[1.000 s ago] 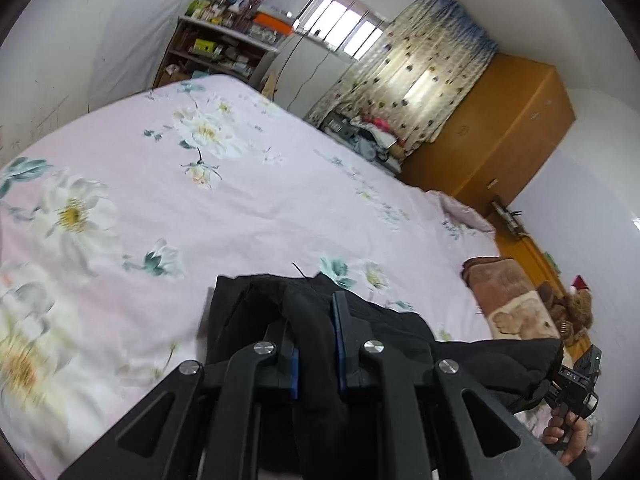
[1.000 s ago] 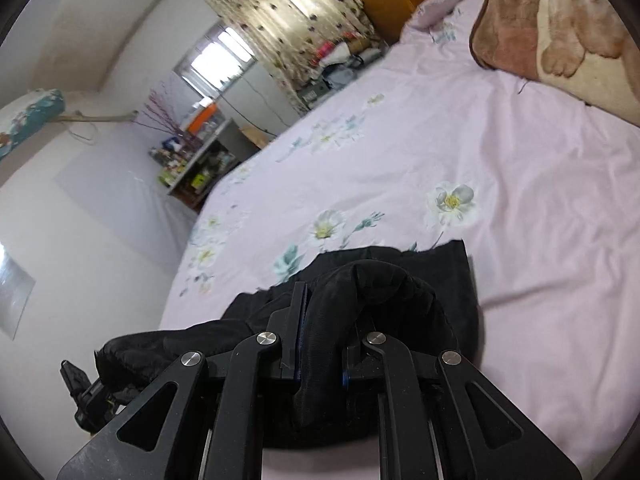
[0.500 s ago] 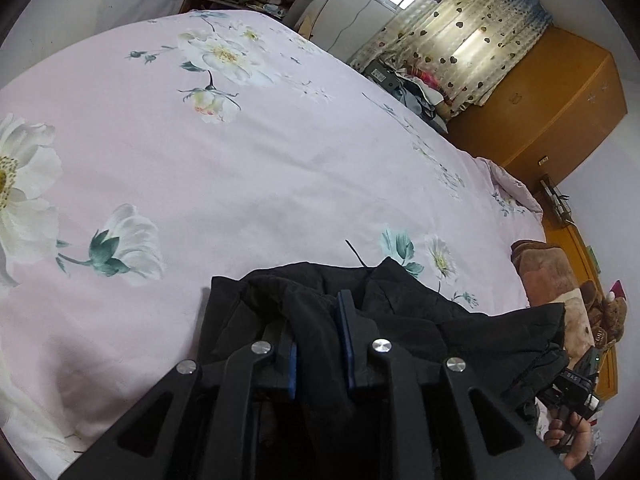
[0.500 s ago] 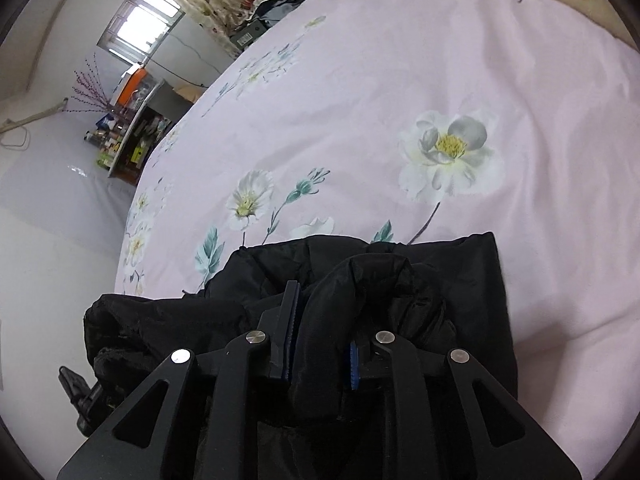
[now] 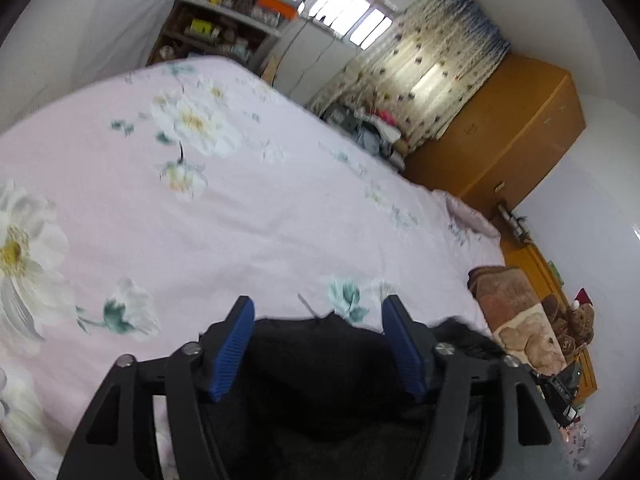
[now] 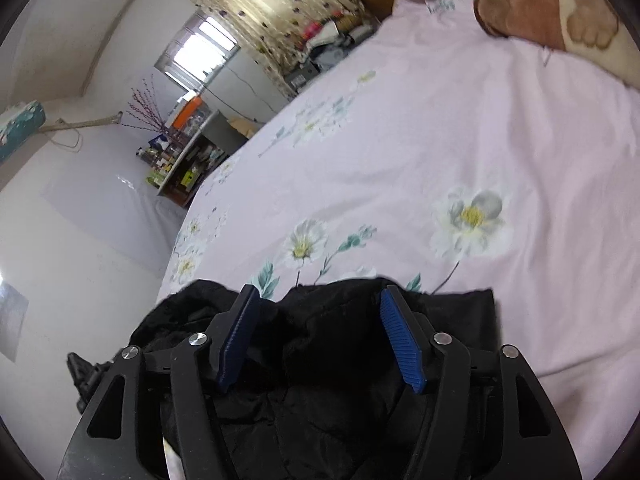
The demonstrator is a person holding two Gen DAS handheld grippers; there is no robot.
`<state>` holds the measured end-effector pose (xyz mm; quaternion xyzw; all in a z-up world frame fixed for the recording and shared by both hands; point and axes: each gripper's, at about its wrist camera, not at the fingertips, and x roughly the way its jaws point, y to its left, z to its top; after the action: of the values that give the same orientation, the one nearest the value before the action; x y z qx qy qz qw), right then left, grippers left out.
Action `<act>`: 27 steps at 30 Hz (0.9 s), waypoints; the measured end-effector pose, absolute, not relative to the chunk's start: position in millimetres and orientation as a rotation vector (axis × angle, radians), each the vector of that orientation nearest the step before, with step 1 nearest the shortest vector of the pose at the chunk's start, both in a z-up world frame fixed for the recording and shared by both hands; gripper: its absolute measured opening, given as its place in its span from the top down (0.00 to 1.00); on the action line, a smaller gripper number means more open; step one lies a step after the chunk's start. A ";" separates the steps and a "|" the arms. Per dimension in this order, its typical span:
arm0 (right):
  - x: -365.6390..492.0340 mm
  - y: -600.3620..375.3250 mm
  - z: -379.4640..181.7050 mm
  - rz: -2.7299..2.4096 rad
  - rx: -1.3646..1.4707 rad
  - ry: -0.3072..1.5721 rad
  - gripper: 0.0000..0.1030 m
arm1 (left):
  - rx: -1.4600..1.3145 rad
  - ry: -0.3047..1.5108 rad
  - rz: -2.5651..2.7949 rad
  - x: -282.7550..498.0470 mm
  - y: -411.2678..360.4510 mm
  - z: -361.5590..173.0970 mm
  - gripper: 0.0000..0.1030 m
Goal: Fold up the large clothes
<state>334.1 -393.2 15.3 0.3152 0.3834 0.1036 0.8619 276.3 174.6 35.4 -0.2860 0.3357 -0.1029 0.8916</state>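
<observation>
A black padded garment (image 5: 320,380) lies bunched on the near edge of the bed with the pink flowered sheet (image 5: 248,216). My left gripper (image 5: 319,310) is open just above it, blue pads spread wide, with the cloth showing between and below them. In the right wrist view the same black garment (image 6: 332,380) lies on the sheet (image 6: 460,152), and my right gripper (image 6: 320,300) is open over it, holding nothing.
A brown bear-print pillow (image 5: 516,312) lies at the bed's right end. A wooden wardrobe (image 5: 504,136), a spotted curtain (image 5: 424,80) and cluttered shelves (image 5: 216,32) stand beyond the bed. The other gripper shows at the left edge of the right wrist view (image 6: 86,372).
Both grippers were shut on folds of the black garment; both have now opened and let it go. The garment rests on the bed and both views have tilted upward.
</observation>
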 end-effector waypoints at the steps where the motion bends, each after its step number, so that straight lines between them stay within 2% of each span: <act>1: 330.6 -393.7 19.2 0.218 0.644 0.780 0.37 | -0.602 0.673 -0.212 273.8 179.4 38.2 0.23; 2: 328.5 -394.1 21.4 0.220 0.626 0.766 0.37 | -0.599 0.660 -0.191 271.6 183.7 39.6 0.19; 4: 330.3 -394.0 18.5 0.223 0.594 0.782 0.37 | -0.555 0.692 -0.159 274.8 185.7 35.1 0.19; 11: 347.3 -390.8 -24.0 0.227 0.484 0.927 0.36 | -0.409 0.953 -0.208 312.1 164.4 -28.2 0.19; 18: 371.5 -388.8 -53.1 0.259 0.488 1.020 0.36 | -0.413 1.025 -0.252 339.2 144.2 -53.5 0.19; 19: 372.5 -386.3 -52.1 0.265 0.485 1.022 0.36 | -0.424 1.033 -0.256 339.5 141.9 -56.1 0.22; 21: 371.1 -378.7 -47.6 0.262 0.452 1.011 0.39 | -0.386 1.029 -0.257 339.4 133.8 -57.3 0.37; 23: 370.1 -371.2 -46.6 0.227 0.405 1.012 0.78 | -0.327 1.012 -0.242 337.8 126.0 -54.0 0.51; 24: 370.1 -368.2 -46.8 0.211 0.389 1.016 0.81 | -0.304 1.003 -0.246 337.6 122.6 -51.5 0.56; 26: 370.0 -363.3 -43.4 0.175 0.341 1.000 0.87 | -0.261 0.975 -0.237 341.6 115.8 -41.5 0.73; 27: 370.6 -362.4 -37.9 0.135 0.306 0.983 0.88 | -0.250 0.959 -0.233 344.2 114.7 -35.6 0.76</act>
<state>370.6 -362.4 -37.9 0.1463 0.4699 0.0647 0.8681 344.2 114.7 -35.6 -0.1199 0.4592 -0.1114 0.8731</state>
